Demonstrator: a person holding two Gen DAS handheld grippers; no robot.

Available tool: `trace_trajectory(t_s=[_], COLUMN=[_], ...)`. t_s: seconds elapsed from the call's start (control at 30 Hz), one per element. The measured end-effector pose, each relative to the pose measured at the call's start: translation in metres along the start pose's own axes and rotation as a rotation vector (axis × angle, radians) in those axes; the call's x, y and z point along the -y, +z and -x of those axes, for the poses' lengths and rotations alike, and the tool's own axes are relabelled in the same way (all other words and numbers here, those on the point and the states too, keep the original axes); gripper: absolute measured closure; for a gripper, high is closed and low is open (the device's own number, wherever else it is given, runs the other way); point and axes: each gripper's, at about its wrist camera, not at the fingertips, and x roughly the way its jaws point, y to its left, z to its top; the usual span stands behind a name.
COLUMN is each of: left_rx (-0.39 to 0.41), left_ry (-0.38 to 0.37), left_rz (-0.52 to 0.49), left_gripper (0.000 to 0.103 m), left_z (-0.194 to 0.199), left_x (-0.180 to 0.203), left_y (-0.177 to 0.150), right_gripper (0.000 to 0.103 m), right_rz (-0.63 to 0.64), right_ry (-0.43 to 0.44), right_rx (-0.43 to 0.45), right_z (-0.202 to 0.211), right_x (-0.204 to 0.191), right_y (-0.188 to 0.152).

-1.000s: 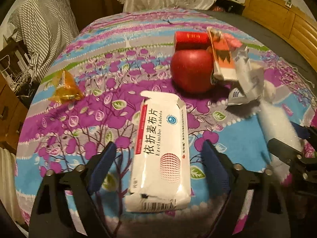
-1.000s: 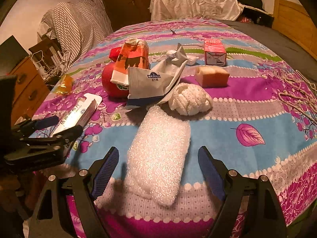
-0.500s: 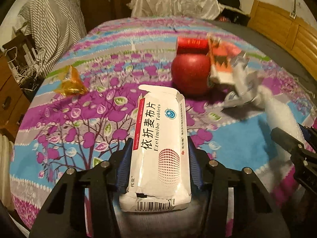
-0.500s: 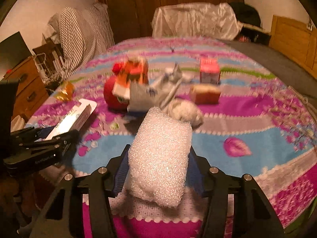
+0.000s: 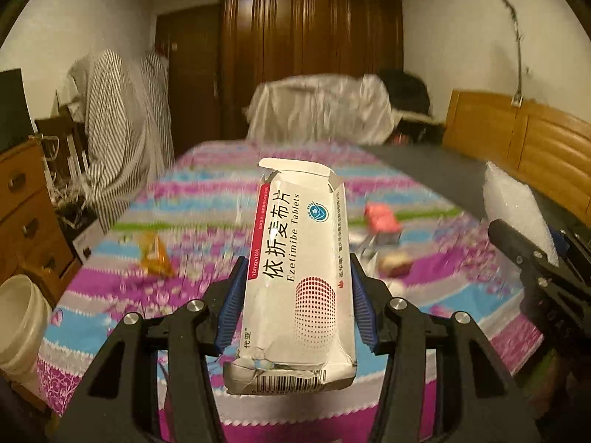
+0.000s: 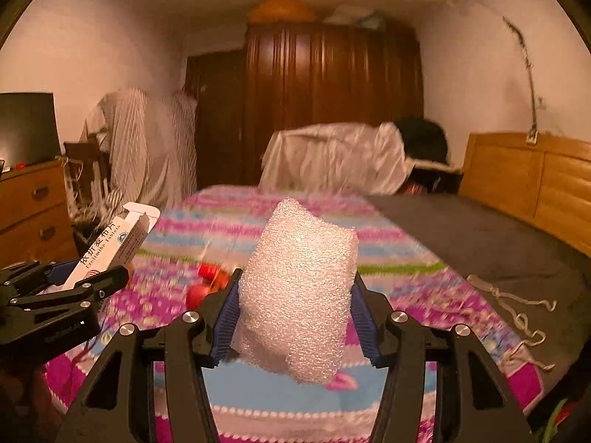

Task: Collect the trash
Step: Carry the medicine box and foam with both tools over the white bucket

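Observation:
My left gripper (image 5: 295, 302) is shut on a white tablet box (image 5: 299, 269) with a torn open end, held up above the bed. My right gripper (image 6: 293, 317) is shut on a wad of white foam wrap (image 6: 299, 291), also lifted off the bed. Each gripper shows in the other's view: the foam wrap at the right of the left wrist view (image 5: 517, 214), the box at the left of the right wrist view (image 6: 114, 243). An orange wrapper (image 5: 155, 254), a pink carton (image 5: 380, 217) and a red apple (image 6: 195, 293) lie on the bedspread, blurred.
The bed has a purple and blue flowered spread (image 5: 207, 192). A white bucket (image 5: 18, 317) stands at the lower left beside a wooden dresser (image 5: 26, 206). A wooden headboard (image 6: 535, 181) is at the right. A cord (image 6: 517, 306) lies on a grey blanket.
Both grippers closed on their items, the left on the tablet box and the right on the foam wrap, then lifted them off the bed and tilted up toward the room.

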Motion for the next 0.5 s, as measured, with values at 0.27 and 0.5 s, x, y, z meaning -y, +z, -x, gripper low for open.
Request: trace_trajectory(t_s=[0.27, 0.5], left_rx=[0.063, 0.08], left_ry=[-0.012, -0.018], left_rz=[-0.004, -0.003], left_gripper=[0.053, 0.053], left_z=[0.011, 0.017], left_x=[0.023, 0.022], left_y=[0.006, 0.009], right_gripper=[0.047, 0.047], right_rz=[-0.006, -0.012], right_ry=[-0.031, -0.035], right_rx=[0.057, 0.06], right_z=[0.025, 0.032], right_x=[0.01, 0.016], right_y=[0.014, 0.017])
